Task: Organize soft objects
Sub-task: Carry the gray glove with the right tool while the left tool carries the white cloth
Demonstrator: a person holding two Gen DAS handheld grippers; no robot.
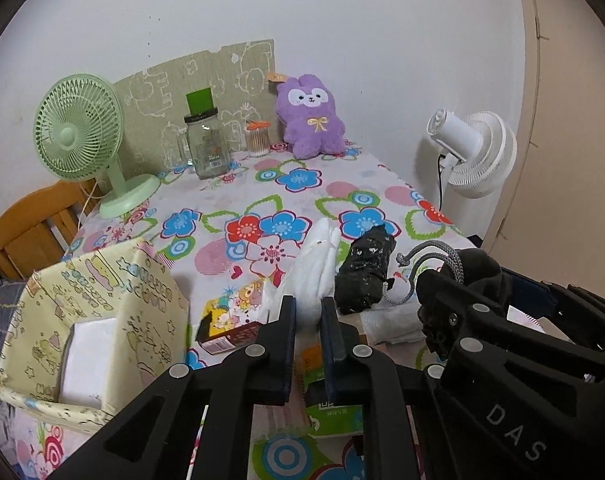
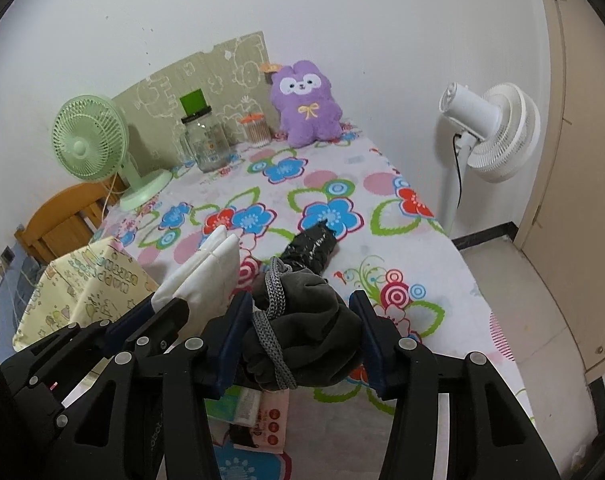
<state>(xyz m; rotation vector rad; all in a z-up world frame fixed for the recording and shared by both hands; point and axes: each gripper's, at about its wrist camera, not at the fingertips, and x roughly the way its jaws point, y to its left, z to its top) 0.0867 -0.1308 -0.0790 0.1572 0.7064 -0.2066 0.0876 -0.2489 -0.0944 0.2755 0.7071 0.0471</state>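
Floral cloth in blue, red, pink and green covers the tabletop point(image 1: 302, 200), and its far edge against the wall is crowded: a mint-green desk fan point(image 1: 78, 136) at the far left corner, a clear glass jar point(image 1: 208, 146) with a black lid and a green card behind it, a small tub of cotton swabs point(image 1: 258, 138), and a purple plush bunny point(image 1: 308, 114) leaning on a patterned green board point(image 1: 206, 80). A white standing fan point(image 1: 474, 152) stands off the right edge, a wooden chair point(image 1: 26, 232) off the left.

At the near left corner sits a pale yellow fabric bin point(image 1: 102, 312) with cartoon print; a white item lies in its bottom, and its printed lettering is too small to read. Beside it stands a small cartoon-printed carton point(image 1: 230, 320), and flat packets lie along the near edge under both tools, their print unreadable.

Held above the near edge, the left gripper point(image 1: 307, 312) is clamped on a folded white cloth point(image 1: 316, 264) that sticks up between its fingers. Just to its right, the right gripper point(image 2: 300, 332) grips a dark grey bundle point(image 2: 318, 332) tied with a grey braided cord point(image 2: 276, 292); its frame reads "DAS" in the left wrist view. A black crumpled bundle point(image 1: 366, 272) lies on the tabletop just beyond both tools, partly hidden behind the grey bundle in the right wrist view
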